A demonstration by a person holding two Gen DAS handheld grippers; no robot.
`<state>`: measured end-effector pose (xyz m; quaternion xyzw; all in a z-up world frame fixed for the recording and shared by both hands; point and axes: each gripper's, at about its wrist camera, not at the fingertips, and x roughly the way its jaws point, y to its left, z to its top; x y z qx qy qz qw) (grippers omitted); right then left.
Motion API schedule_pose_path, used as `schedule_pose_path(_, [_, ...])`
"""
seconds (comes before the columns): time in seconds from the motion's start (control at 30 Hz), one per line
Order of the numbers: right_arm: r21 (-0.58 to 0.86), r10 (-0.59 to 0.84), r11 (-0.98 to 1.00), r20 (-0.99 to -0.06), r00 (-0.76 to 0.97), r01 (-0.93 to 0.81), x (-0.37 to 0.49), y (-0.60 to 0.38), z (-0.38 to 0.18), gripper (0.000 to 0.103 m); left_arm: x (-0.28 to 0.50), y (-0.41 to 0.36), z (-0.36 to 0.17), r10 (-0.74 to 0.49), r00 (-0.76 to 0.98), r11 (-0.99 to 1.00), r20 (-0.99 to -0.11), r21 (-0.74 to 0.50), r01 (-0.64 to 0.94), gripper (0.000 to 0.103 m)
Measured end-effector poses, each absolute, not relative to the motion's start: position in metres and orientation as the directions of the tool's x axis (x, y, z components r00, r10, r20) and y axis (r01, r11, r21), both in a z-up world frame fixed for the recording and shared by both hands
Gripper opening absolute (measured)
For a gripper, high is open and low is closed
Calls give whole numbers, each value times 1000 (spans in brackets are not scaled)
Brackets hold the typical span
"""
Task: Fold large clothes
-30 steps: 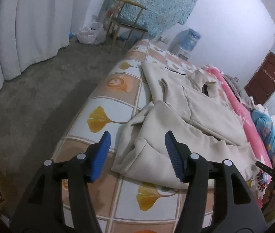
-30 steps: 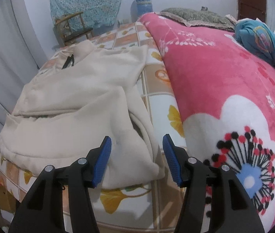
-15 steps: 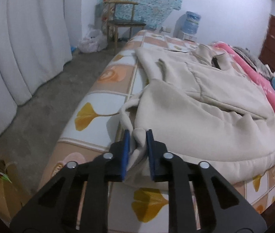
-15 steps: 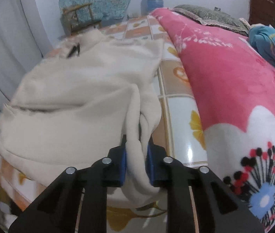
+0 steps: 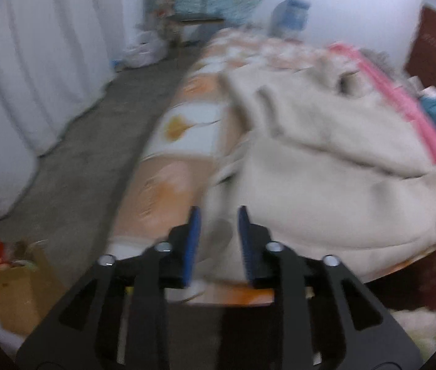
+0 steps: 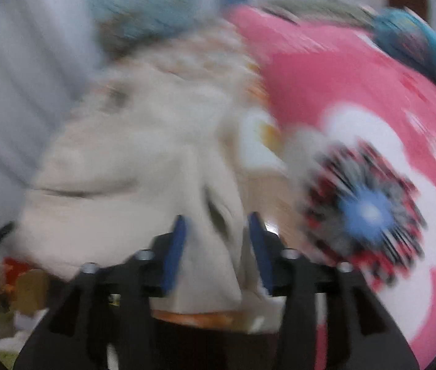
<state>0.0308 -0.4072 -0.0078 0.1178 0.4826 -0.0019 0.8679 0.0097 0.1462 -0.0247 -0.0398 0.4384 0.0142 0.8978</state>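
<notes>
A large cream sweatshirt [image 5: 325,185] lies bunched on the bed, its hem drawn to the near edge. My left gripper [image 5: 218,240] is at the hem's left corner. Its jaws are opening, and a fold of the cream cloth still sits loosely between the blue pads [image 5: 193,240]. In the right wrist view, which is heavily blurred, the same sweatshirt [image 6: 131,169] fills the left half. My right gripper [image 6: 218,246] is at its right hem corner with jaws opening. Cloth hangs between them with a little gap at the right pad [image 6: 259,246].
The bed sheet [image 5: 187,129] has an orange leaf print. A pink flowered blanket [image 6: 356,92] covers the bed's right side. Bare floor [image 5: 94,154], white curtains [image 5: 33,61] and a cardboard box [image 5: 17,293] are on the left. A chair [image 5: 187,15] stands at the far wall.
Both grippers went from open to shut on the hem corners, dragged the sweatshirt toward the bed's near edge, and now their jaws have spread apart again. Both views are motion-blurred.
</notes>
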Motion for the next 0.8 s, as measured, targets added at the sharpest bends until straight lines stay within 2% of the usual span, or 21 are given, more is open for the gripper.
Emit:
schedule_pose_path(0.1, [281,153,947,-820,551,155,21,-414,-4,45,-3,150,-10,-60,679,989,-731,-136,-59,41])
schedule_pose_path(0.13, [273,146,951,-807,573,142,18,-409,3,47,-6,147,-5,-82,699,987,-710,-156,-43,45])
schedule_pose_path(0.23, [197,137,980,-767,627,27,17,-371,20,61,-8,116,8,-190,737,977,-648,-201,76,46])
schedule_pose_path(0.3, [160,170,985,-776,607,-72,23,-340,17,63,-3,85,4,-298,708,953,-640,-240,184,46])
schedule_pose_path(0.4, [81,156,984,-817,556,-158,38,-297,-5,63,10,34,-17,-401,614,915,-679,-267,302,46])
schedule_pose_path(0.5, [70,164,979,-832,530,-192,45,-272,-22,63,22,-5,-41,-404,565,906,-719,-231,354,46])
schedule_pose_path(0.6, [30,131,980,-842,523,-197,50,-260,-36,63,19,-22,-47,-329,610,930,-721,-136,341,39])
schedule_pose_path(0.63, [19,124,980,-839,530,-199,48,-260,-37,59,17,-30,-47,-274,634,940,-723,-62,335,25])
schedule_pose_path(0.67, [12,127,978,-832,541,-211,46,-258,-36,51,14,-35,-48,-234,651,946,-722,-16,322,20])
schedule_pose_path(0.7, [19,136,977,-828,543,-214,45,-258,-35,25,12,-39,-47,-209,664,946,-718,24,323,13])
schedule_pose_path(0.73, [41,145,979,-829,540,-201,46,-261,-32,5,9,-42,-46,-200,674,942,-711,51,332,5])
schedule_pose_path(0.8, [90,175,979,-824,539,-182,47,-269,-26,4,3,-48,-39,-170,696,932,-698,116,344,3])
